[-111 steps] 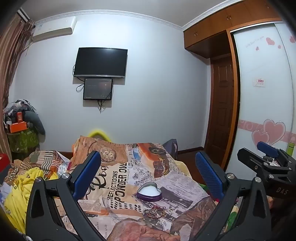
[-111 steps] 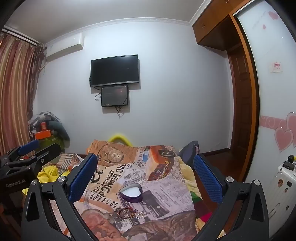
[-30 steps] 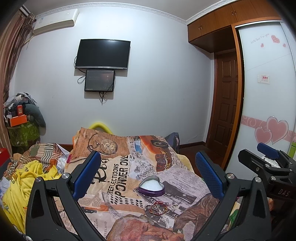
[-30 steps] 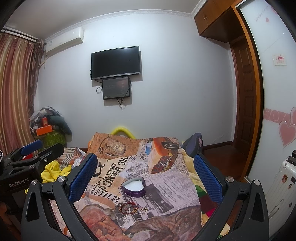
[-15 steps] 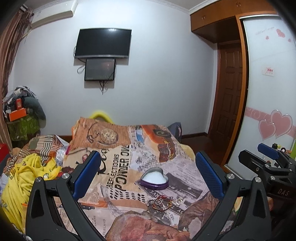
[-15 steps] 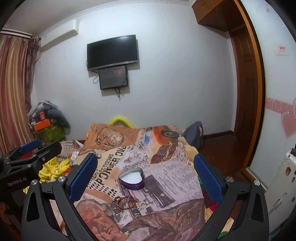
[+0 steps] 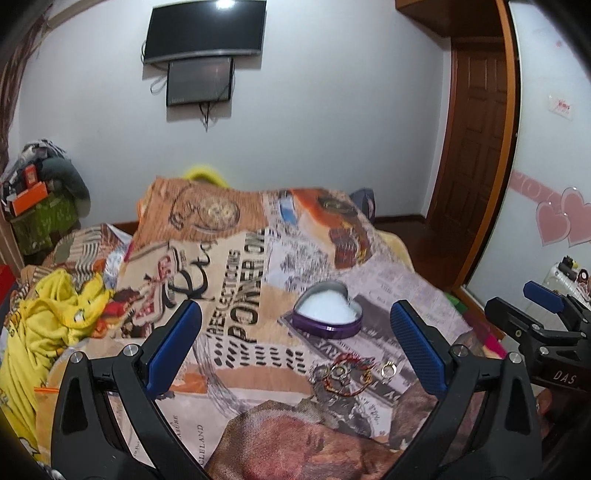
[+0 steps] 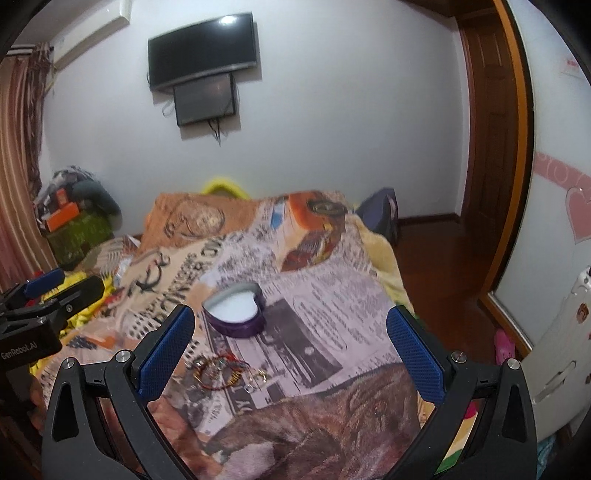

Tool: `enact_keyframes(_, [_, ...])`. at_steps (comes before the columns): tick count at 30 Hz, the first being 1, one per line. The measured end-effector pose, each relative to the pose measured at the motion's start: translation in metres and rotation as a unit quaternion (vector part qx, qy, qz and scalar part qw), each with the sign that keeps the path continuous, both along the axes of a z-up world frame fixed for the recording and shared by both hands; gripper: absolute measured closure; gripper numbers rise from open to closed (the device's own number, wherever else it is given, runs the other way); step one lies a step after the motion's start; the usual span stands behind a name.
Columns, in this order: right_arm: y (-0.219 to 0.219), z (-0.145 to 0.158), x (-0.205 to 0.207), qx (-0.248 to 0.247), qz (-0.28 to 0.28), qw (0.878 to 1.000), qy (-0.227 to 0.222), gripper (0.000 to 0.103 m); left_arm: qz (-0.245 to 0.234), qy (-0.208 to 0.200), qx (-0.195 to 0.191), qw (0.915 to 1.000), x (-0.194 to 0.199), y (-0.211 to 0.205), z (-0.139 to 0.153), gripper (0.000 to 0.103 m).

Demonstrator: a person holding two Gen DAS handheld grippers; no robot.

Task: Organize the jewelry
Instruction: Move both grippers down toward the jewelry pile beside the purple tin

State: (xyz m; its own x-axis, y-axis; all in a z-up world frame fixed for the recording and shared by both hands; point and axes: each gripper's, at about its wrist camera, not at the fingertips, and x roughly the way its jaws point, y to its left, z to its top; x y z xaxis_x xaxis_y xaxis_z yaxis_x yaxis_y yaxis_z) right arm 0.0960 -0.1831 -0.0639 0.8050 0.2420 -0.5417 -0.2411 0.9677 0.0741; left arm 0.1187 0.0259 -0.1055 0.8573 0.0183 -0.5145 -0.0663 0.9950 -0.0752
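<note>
A purple heart-shaped box (image 7: 328,313) with a white lining stands open on the printed bedspread (image 7: 236,266); it also shows in the right wrist view (image 8: 236,312). A small tangle of jewelry (image 7: 345,376), red cord bracelets and rings, lies just in front of it, seen too in the right wrist view (image 8: 221,371). A single ring (image 7: 388,370) lies to its right. My left gripper (image 7: 295,349) is open and empty above the bed, with the jewelry between its fingers. My right gripper (image 8: 290,354) is open and empty, with the jewelry by its left finger.
Yellow clothing (image 7: 44,332) is heaped at the bed's left side. A television (image 7: 205,29) hangs on the far wall. A wooden door (image 7: 472,140) and a white wardrobe with pink hearts (image 7: 554,221) stand on the right. A white suitcase (image 8: 561,354) stands right of the bed.
Both grippers have tilted down and come closer to the bed, so the box and the jewelry look larger and nearer. Both stay open.
</note>
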Motion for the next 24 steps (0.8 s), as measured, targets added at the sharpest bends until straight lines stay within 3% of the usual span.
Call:
enact_keyframes(12, [0.004,-0.061,0.033,-0.024,0.015,0.995,0.096,0.000,0.005,0.112,-0.052,0.9924,0.045,0.023,-0.062,0.001])
enact_keyframes(16, [0.011,-0.077,0.039,-0.024,0.033,0.992,0.122,0.000,-0.006,0.151,-0.039,0.9877,0.056,0.021,-0.081,0.001])
enact_keyframes(19, [0.017,-0.086,0.041,-0.029,0.051,0.989,0.137,0.007,-0.019,0.166,-0.016,0.9858,0.061,0.016,-0.091,0.005])
enact_keyframes(21, [0.021,-0.090,0.043,-0.030,0.061,0.987,0.145,0.017,-0.034,0.179,-0.004,0.9833,0.064,0.011,-0.099,0.013])
enact_keyframes(24, [0.026,-0.097,0.045,-0.029,0.075,0.985,0.155,0.027,-0.054,0.200,-0.010,0.9783,0.067,0.010,-0.108,0.021])
